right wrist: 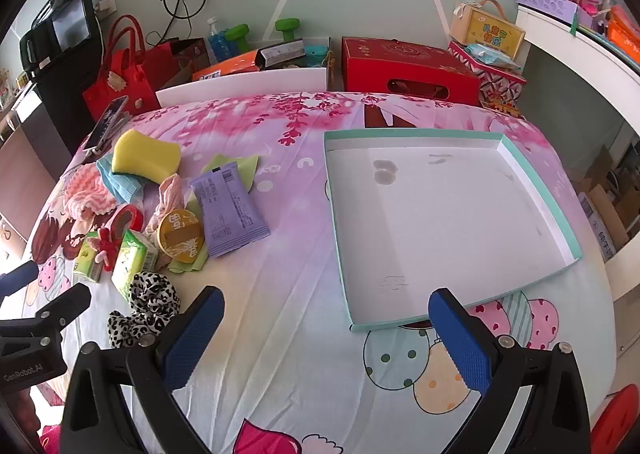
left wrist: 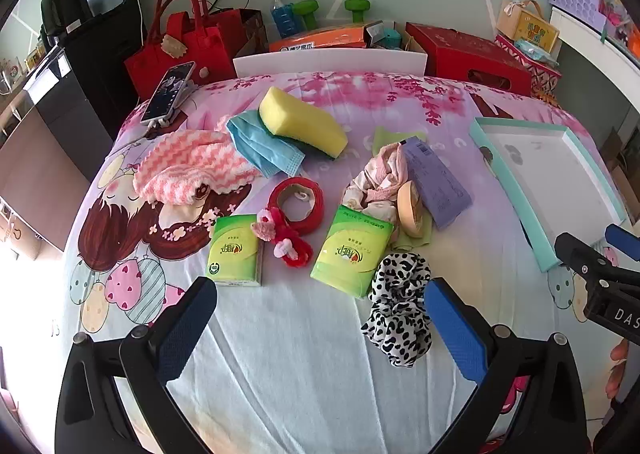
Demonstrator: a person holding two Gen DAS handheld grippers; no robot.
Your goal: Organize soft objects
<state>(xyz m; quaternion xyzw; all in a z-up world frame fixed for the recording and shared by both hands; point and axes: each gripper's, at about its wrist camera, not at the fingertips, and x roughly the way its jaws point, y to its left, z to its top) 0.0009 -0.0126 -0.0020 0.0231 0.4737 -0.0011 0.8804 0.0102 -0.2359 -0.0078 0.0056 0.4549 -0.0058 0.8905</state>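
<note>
Sitting on the bed's right side, your shallow mint-rimmed white cardboard tray (right wrist: 440, 214) holds nothing. Your soft things, like the yellow sponge block (left wrist: 302, 121) and leopard-print scrunchie (left wrist: 400, 306), cluster left. Both left claw (left wrist: 320, 330) and right claw (right wrist: 326, 342) hang released, angled downward over bare cartoon-printed sheet (right wrist: 288, 334).

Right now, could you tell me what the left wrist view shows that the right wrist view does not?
Only the left wrist view shows the whole pink chevron cloth and both green tissue packs face up, such as this tissue pack.

Only the right wrist view shows the entire teal-rimmed tray, with nothing in it.

Both show the yellow sponge, purple packet, leopard scrunchie, and open fingers.
</note>
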